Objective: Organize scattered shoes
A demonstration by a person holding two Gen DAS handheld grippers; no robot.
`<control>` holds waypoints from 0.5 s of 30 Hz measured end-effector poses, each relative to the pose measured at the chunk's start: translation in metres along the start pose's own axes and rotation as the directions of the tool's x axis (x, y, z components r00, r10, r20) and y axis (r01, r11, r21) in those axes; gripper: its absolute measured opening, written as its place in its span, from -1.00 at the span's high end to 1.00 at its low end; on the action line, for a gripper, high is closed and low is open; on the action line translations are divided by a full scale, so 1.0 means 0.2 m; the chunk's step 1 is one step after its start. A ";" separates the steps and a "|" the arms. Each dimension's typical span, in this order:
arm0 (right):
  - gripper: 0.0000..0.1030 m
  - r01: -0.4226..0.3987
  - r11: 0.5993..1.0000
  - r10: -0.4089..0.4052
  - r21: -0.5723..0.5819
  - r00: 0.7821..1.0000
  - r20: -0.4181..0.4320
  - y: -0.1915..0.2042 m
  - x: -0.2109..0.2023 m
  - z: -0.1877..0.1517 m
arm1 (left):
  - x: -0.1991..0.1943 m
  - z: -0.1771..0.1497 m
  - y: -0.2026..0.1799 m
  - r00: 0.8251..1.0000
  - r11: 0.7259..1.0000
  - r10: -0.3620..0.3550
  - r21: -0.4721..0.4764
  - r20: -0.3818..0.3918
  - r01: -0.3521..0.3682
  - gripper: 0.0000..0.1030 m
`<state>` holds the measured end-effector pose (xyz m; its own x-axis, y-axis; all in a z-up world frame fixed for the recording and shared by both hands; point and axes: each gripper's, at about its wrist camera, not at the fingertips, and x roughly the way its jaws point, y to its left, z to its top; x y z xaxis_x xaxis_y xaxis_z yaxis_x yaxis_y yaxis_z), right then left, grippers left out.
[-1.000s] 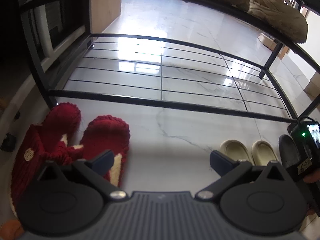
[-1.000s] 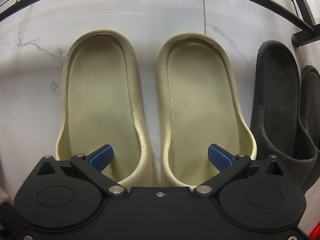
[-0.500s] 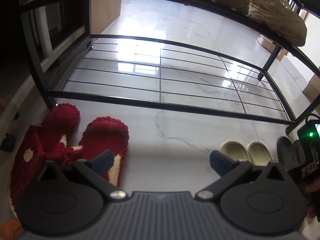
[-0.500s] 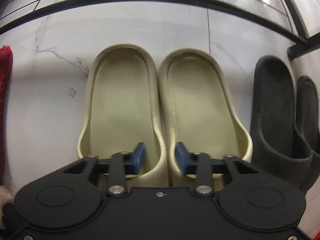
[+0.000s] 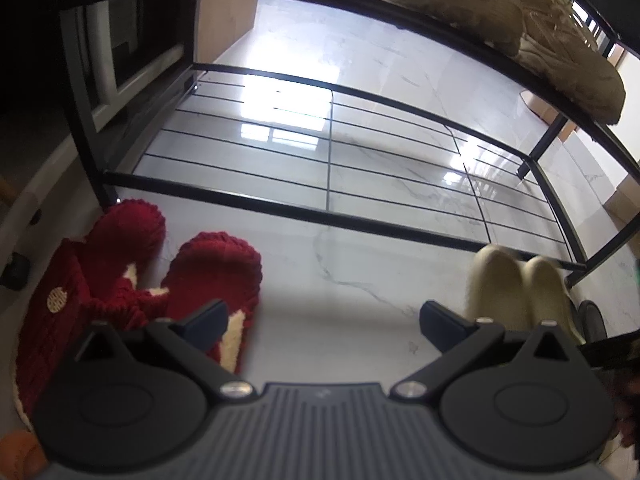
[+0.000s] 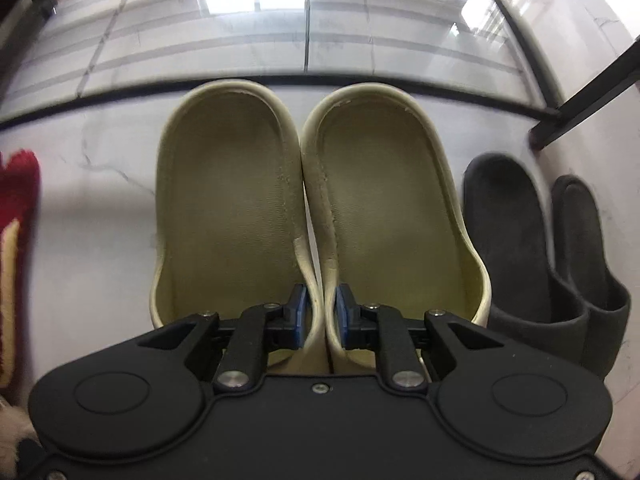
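A black metal shoe rack (image 5: pixel 328 216) fills the left wrist view, its low wire shelf spread over pale marble floor (image 5: pixel 352 280); an upper rail carries tan fuzzy shoes (image 5: pixel 560 48) at the top right. In front of the rack's lower bar, at the left, lie two red knitted slippers (image 5: pixel 216 272) with cream lining, toes toward the rack and touching one another at the heel end. At the right, the cream slides (image 6: pixel 312 208) sit side by side, toes at the rack's front bar; just to their right is a pair of black slides (image 6: pixel 540 240), beside the rack's leg (image 6: pixel 580 100).

The right gripper (image 6: pixel 320 312) is pressed in on the cream slides — each blue pad bears on the inner wall of one slide near the heel, so the two inner walls are pinched together between the fingers; the slides touch along that seam. The left gripper (image 5: pixel 324 320) hangs above bare floor between the red slippers and the cream slides, its fingers spread wide with nothing between them; its left finger (image 5: pixel 208 320) overlaps the nearer red slipper in view, though contact cannot be told.
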<state>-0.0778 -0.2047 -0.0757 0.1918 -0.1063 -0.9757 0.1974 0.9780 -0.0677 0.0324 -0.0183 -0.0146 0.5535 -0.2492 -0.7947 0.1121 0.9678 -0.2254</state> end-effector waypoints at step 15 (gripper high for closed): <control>0.74 0.065 0.995 -0.088 0.078 0.934 0.346 0.04 -0.42 0.15 | -0.01 -0.01 0.03 1.000 1.000 0.011 -0.007 0.003 -0.011 -0.98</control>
<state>-0.0632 -0.1924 0.0120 0.4944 -0.2473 -0.8333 0.2834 0.9522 -0.1144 0.0294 -0.0126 -0.0154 0.5576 -0.2380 -0.7952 0.0999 0.9703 -0.2204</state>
